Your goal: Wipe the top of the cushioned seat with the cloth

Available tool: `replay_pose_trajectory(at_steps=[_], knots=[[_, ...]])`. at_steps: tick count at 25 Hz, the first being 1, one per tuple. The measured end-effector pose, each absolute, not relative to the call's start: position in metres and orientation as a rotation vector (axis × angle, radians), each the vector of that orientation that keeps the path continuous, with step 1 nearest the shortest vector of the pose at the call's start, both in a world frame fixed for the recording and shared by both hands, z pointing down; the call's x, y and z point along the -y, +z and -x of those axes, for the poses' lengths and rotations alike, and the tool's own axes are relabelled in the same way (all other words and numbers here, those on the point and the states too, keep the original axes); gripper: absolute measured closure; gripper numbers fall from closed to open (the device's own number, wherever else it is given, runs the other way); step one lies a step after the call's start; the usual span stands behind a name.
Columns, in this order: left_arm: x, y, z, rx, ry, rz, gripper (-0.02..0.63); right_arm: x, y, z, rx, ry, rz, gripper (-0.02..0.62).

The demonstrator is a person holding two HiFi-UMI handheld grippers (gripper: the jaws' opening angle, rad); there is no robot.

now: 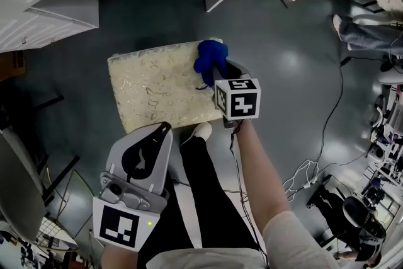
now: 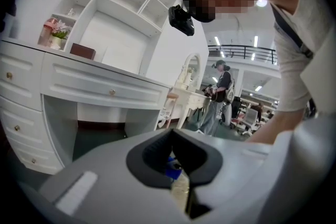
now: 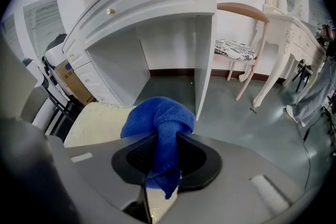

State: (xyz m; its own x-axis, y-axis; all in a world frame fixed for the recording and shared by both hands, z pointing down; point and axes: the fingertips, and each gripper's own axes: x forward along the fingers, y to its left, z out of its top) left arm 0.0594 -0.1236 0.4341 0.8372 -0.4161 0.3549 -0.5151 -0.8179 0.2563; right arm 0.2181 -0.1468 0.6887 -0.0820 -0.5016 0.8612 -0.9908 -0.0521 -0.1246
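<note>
The dark grey-green floor [image 1: 157,9] is filling most of your head view, and the big white desk with drawers and brass knobs [image 3: 157,2] is standing along its far side, its kneehole opening toward you. A white chair with a black-and-white patterned pad [image 3: 234,50] is sitting just beyond the desk in the right gripper view.

The square cushioned seat with the cream, leaf-patterned top [image 1: 157,88] is standing on the floor in front of the desk, between it and your own black-trousered leg [image 1: 208,186]. The toe of your white shoe [image 1: 201,131] is lying just beside the seat's near edge.

You are holding the left tongs [image 1: 165,130] over that near edge, near its middle, pointing toward the desk. Their dark pads [image 2: 157,157] are lying drawn together with nothing between them; only a sliver of the seat and a speck of blue is showing through the slit.

You are angling the right tongs [image 1: 217,75] steeply down at the seat's far right corner. They are clamping the bunched bright blue terry cloth [image 3: 160,123], which is bulging out ahead of the tips while a short tail is hanging back between the pads. In the head view the cloth [image 1: 209,60] is sitting over that far right corner, partly past the seat's edge; whether it is pressing on the fabric, you cannot tell.
</note>
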Motion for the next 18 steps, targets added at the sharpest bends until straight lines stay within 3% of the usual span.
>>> replay_pose_trajectory(at_steps=[18], knots=[[0.114,0.436,-0.043,0.756,0.407,-2.663,0.606,0.099,0.69,-0.208,1.638,1.085,-1.584,0.503]])
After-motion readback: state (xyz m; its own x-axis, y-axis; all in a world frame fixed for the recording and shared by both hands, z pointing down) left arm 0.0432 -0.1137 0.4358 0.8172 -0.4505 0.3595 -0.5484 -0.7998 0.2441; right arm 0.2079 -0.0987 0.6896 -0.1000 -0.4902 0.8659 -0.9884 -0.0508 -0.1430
